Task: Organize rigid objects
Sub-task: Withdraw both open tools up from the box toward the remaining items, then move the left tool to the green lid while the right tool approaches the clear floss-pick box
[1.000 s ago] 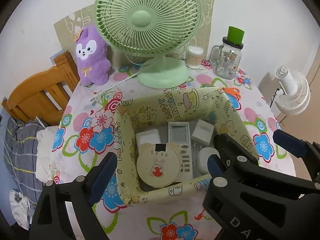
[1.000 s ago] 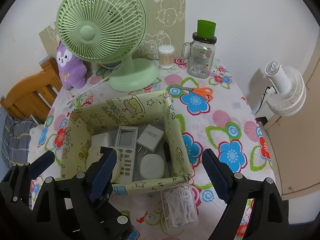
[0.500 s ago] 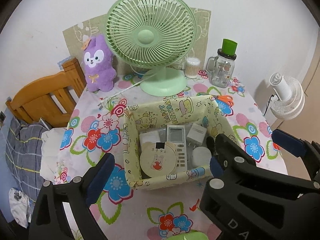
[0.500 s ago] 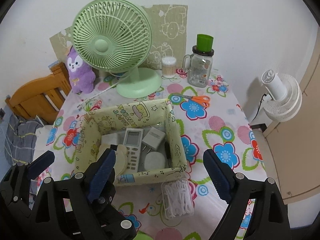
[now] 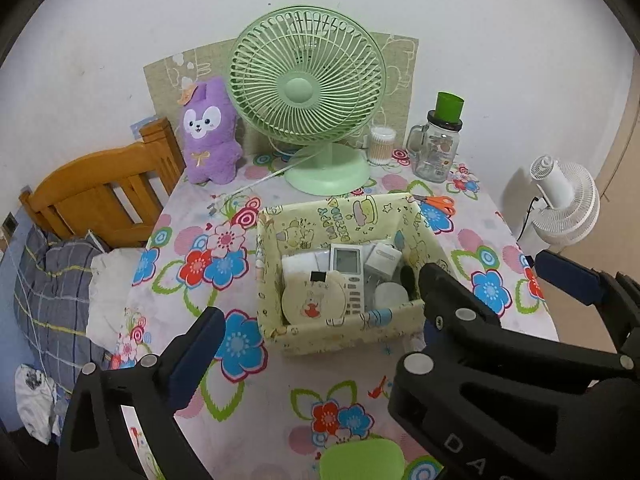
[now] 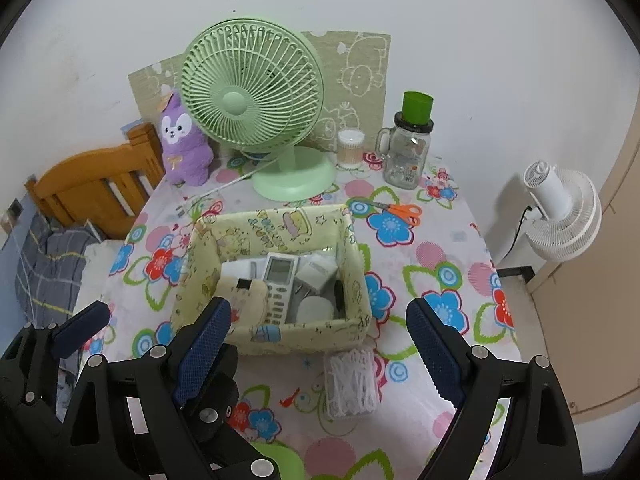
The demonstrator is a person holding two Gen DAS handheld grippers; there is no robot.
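A cream cartoon-print storage box point(image 5: 352, 330) point(image 6: 304, 338) sits mid-table. Inside lie a white remote point(image 5: 348, 264) point(image 6: 280, 276), a round bear-print tin point(image 5: 314, 300), a white charger point(image 5: 382, 258) point(image 6: 316, 274) and a white round puck point(image 5: 390, 294) point(image 6: 314, 308). My left gripper point(image 5: 316, 312) is open and empty, held above the table on the near side of the box. My right gripper point(image 6: 320, 328) is open and empty, also on the near side. A clear box of white floss picks point(image 6: 352, 382) lies on the cloth just in front of the storage box.
A green desk fan point(image 5: 308, 92) point(image 6: 252, 92), a purple plush point(image 5: 208, 132), a cotton-swab jar point(image 5: 382, 146), a glass mug jar with green lid point(image 5: 438, 144) and orange scissors point(image 5: 438, 202) point(image 6: 402, 212) stand behind. A wooden headboard point(image 5: 104, 196) is left, a white fan point(image 6: 560, 216) right. A green object point(image 5: 360, 460) lies at the near edge.
Both grippers have drawn back and up from the box, so it looks smaller and more of the table shows. Both stay open and empty. The box contents have not moved.
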